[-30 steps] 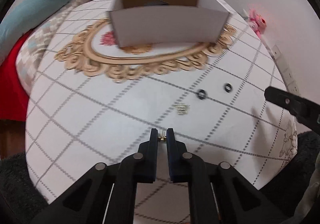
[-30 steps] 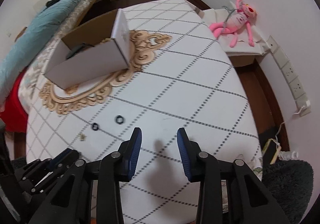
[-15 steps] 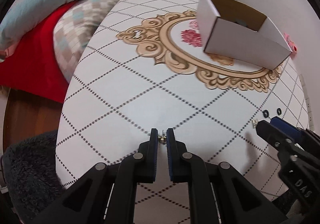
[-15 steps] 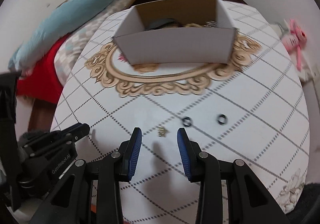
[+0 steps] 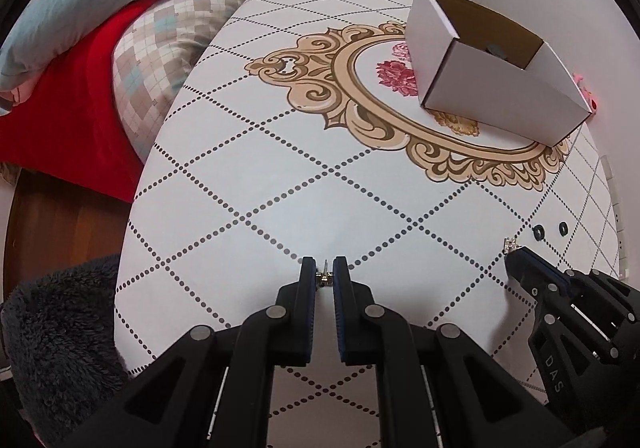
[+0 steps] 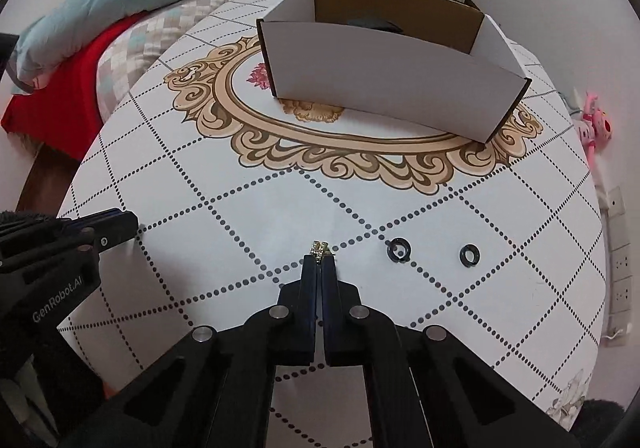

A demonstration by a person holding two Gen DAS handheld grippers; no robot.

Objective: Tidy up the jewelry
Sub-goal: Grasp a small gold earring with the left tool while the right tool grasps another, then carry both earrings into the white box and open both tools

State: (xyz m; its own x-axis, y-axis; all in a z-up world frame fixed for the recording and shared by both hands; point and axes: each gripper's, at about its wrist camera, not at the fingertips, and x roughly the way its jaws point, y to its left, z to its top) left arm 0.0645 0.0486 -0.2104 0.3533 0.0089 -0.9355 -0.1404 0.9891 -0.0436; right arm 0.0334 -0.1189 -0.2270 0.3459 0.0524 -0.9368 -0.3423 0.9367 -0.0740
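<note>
My left gripper [image 5: 324, 272] is shut on a small gold earring [image 5: 323, 278], held just above the table near its front edge. My right gripper [image 6: 319, 260] is shut on a second small gold earring [image 6: 319, 248] that lies on the table; it also shows in the left wrist view [image 5: 509, 244] at the right gripper's tip. Two black rings [image 6: 398, 249] [image 6: 469, 254] lie on the table just right of the right gripper. An open white cardboard box [image 6: 384, 87] stands at the far side, with a dark item inside.
The round table [image 6: 240, 215] has a white cloth with dotted diamonds and a gold ornament in the middle. A bed with red, checked and blue bedding [image 5: 100, 47] lies left. A pink toy [image 6: 596, 123] is by the wall on the right.
My right gripper has closed from wide open onto the gold earring on the table. My left gripper has swung left with its earring still held.
</note>
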